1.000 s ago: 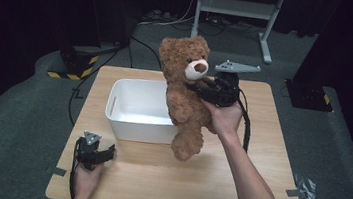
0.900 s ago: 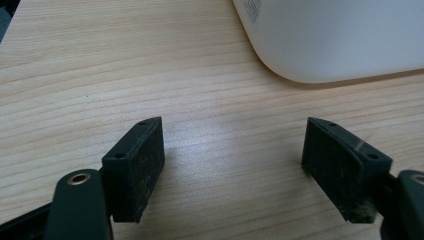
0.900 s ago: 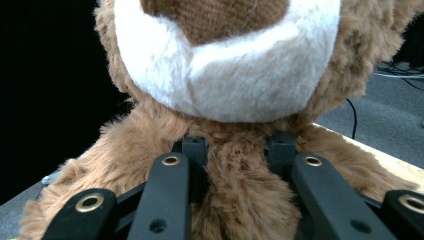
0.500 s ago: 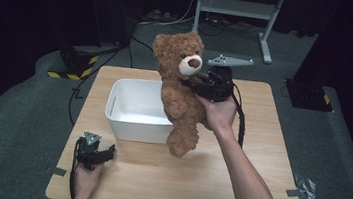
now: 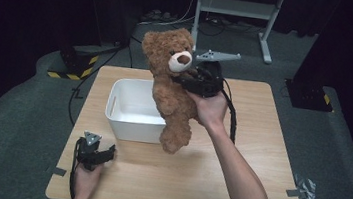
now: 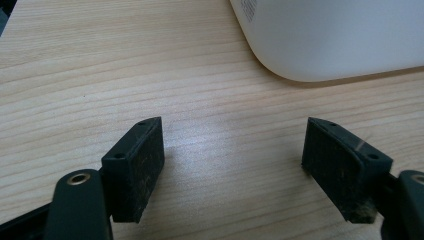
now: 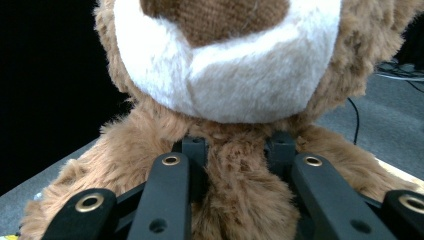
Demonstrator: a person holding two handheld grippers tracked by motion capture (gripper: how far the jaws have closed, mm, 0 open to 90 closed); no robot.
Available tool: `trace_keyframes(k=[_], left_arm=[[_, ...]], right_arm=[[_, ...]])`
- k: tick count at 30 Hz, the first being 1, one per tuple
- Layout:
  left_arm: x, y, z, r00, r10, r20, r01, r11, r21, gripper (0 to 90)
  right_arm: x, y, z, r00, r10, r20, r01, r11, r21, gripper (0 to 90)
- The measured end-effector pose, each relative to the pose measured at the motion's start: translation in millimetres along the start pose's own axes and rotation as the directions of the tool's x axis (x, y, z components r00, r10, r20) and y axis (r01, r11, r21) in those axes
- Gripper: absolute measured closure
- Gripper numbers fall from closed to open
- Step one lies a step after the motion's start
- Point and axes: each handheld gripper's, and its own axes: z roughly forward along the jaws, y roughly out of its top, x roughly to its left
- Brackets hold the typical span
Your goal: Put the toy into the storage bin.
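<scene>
A brown teddy bear (image 5: 173,89) with a white muzzle hangs upright in the air over the right edge of the white bin (image 5: 130,109). My right gripper (image 5: 186,80) is shut on the bear just under its chin, with a hand behind it. In the right gripper view the two black jaws pinch the fur of the teddy bear (image 7: 235,210) below the muzzle, at my right gripper (image 7: 236,150). My left gripper (image 5: 105,152) rests on the table near the front left corner, open, with bare wood between the jaws of my left gripper (image 6: 232,155).
The wooden table (image 5: 259,154) stands on grey carpet. The white bin's corner (image 6: 330,35) lies just ahead of the left gripper. A metal stand (image 5: 235,10) and cables sit on the floor behind the table. Black and yellow tape (image 5: 69,69) marks the floor at the left.
The right hand has carried the teddy bear leftward and a little up, from beside the bin to over its right edge. The left gripper has stayed put.
</scene>
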Motion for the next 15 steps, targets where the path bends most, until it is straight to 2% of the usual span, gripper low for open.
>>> trace_keyframes(k=[8,15], left_arm=[[-0.1,0.0,0.1,1.0,-0.002,0.001,0.002,1.0,-0.002,24.7],[0.0,0.1,0.0,1.0,0.002,0.002,-0.002,1.0,0.001,24.6]], right_arm=[[8.2,4.8,17.2,0.9997,-0.01,-0.022,0.011,1.0,0.011,71.1],[7.2,10.7,28.3,0.999,-0.009,-0.043,0.009,1.0,-0.005,71.1]])
